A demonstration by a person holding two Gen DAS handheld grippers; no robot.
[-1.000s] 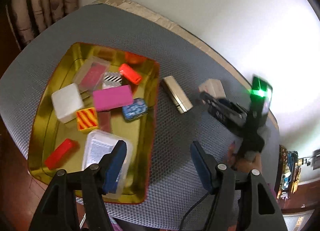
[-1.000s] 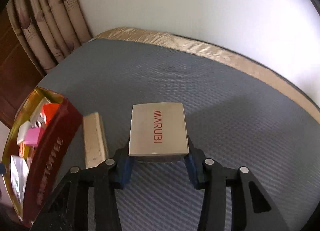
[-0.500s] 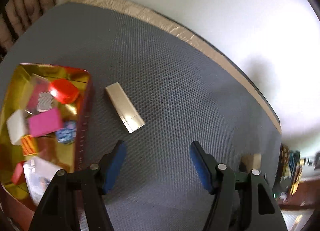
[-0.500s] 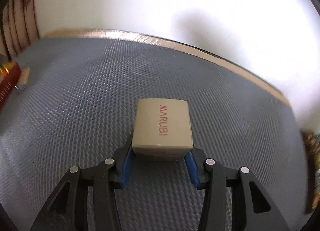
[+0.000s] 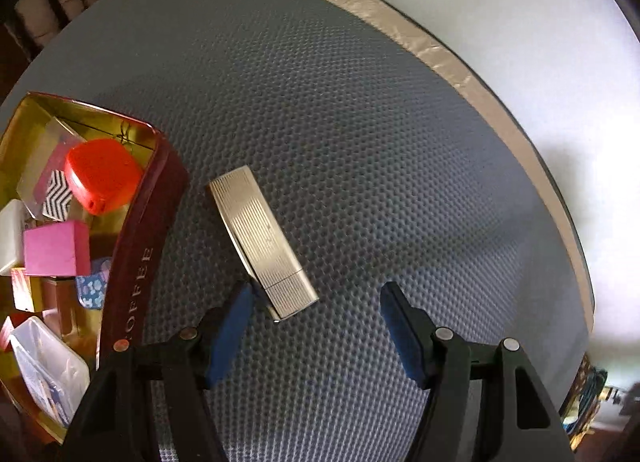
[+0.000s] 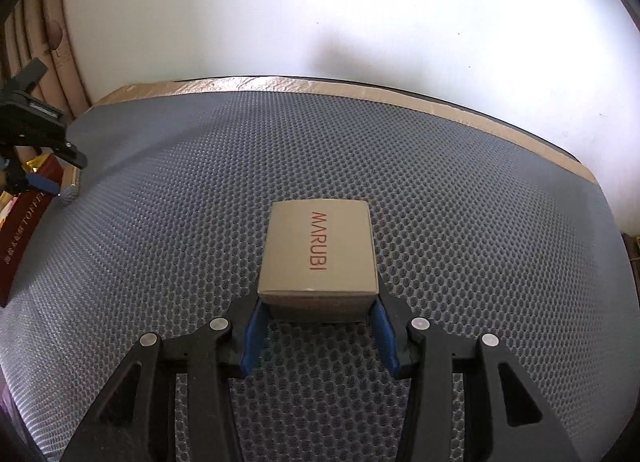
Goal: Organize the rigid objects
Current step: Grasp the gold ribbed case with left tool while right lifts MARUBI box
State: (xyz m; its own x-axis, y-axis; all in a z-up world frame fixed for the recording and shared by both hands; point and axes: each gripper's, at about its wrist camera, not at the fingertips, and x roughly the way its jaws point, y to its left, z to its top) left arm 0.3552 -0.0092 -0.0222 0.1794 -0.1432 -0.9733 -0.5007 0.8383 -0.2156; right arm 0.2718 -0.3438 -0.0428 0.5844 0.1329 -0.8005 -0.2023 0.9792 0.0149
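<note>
the left gripper [image 5: 316, 330] is hanging wide open over the near end of the silver case [image 5: 260, 238] lying just beside the tin [image 5: 140, 262]; best centring on it before closing. the right gripper [image 6: 316, 332] is clamping the box [image 6: 318, 250] over the mat [image 6: 160, 222].

In the left wrist view we see a long box [image 5: 262, 240] in the middle, just right of the tin [image 5: 136, 262] at the left edge, on the mat [image 5: 360, 142].
</note>
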